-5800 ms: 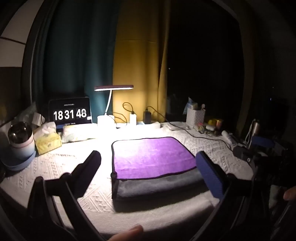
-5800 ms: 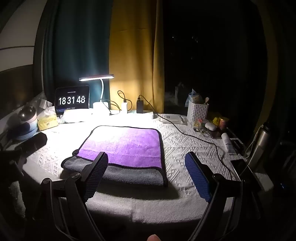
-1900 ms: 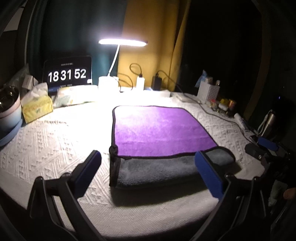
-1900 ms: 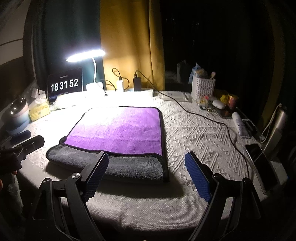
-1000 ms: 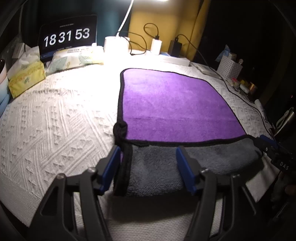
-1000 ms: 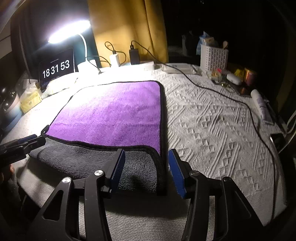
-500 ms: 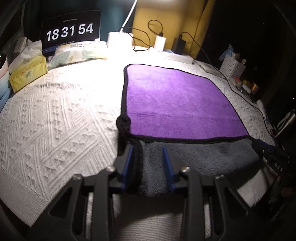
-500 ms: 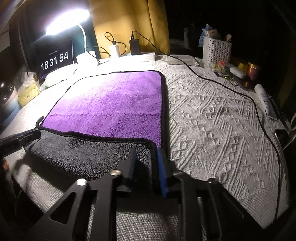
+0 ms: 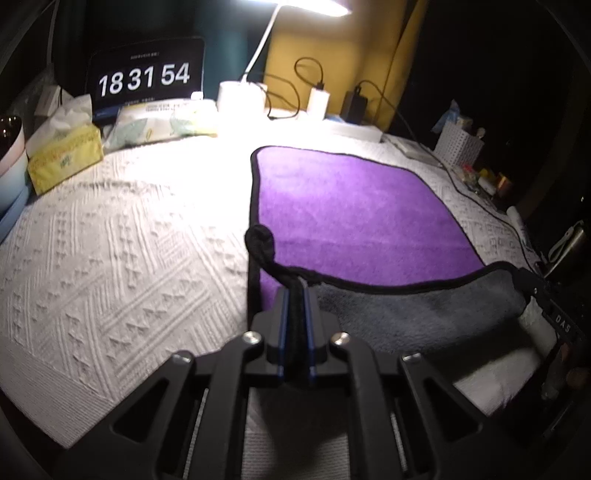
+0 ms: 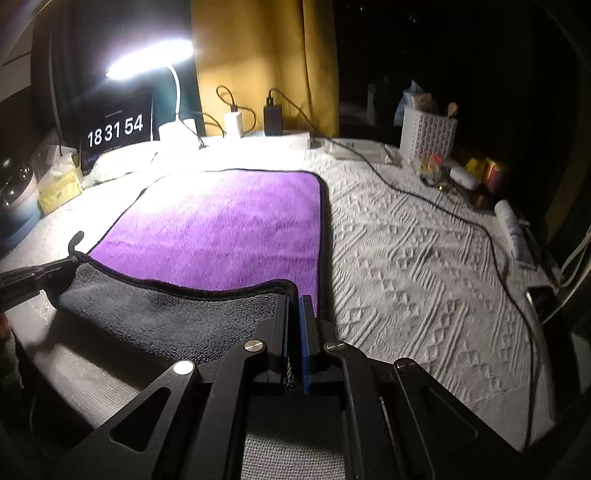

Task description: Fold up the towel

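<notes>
Low, both tools — left tool (image 9: pixel 295 295), right tool (image 10: pixel 294 301) — seemingly pinching towel (image 9: pixel 354 210) corners

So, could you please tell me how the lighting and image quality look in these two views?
Left wrist view: the desk lamp blows out the tablecloth behind the towel; right edge falls dark. Right wrist view: lamp glare top left, slight blur, and the closed right hand-held gripper is dim. Both views bend straight lines, fisheye style.
</notes>
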The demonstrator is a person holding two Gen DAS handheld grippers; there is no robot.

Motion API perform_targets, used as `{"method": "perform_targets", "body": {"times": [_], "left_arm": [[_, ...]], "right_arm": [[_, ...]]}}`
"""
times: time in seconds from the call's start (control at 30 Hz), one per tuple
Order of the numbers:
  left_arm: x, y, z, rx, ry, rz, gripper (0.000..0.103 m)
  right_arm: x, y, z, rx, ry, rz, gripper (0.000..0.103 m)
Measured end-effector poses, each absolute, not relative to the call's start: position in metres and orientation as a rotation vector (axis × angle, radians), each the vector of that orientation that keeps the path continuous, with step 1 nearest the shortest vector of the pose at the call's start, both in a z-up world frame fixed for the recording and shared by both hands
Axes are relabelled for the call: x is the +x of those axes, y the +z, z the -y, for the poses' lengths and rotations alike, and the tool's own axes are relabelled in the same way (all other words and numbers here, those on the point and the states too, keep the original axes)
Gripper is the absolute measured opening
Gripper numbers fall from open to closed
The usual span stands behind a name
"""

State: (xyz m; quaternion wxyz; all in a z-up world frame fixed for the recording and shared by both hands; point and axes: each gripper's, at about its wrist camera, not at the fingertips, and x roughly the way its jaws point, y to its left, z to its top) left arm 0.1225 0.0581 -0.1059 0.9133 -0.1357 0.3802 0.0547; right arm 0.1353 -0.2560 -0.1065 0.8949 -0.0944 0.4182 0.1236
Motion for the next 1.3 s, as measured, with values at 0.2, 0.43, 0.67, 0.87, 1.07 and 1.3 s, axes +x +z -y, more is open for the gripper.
{"method": "perform_targets", "body": {"times": [0.2, 0.43, 0.67, 0.87, 1.07, 1.3], "left_arm": [[0.122, -0.092, -0.061, -0.271, 0.118, -0.736, 0.008], [0.127, -0.079, -0.066, -0.260, 0.114, -0.697, 0.008], [0.141, -0.070, -0.072, -0.255, 0.118, -0.666, 0.008], [0.153, -0.065, -0.077, -0.251, 0.123, -0.648, 0.008], [0.167, -0.061, -0.083, -0.240, 0.136, -0.630, 0.008], [0.184, -0.054, -0.088, -0.226, 0.144, -0.602, 0.008]], "right_arm": [[0.137, -0.095, 0.253, -0.205, 0.249, -0.834, 0.006], [0.148, -0.086, 0.252, -0.204, 0.241, -0.796, 0.006], [0.165, -0.080, 0.250, -0.208, 0.242, -0.763, 0.006], [0.180, -0.077, 0.248, -0.211, 0.244, -0.738, 0.006], [0.199, -0.075, 0.245, -0.210, 0.247, -0.716, 0.006], [0.220, -0.077, 0.240, -0.208, 0.246, -0.706, 0.005]]}}
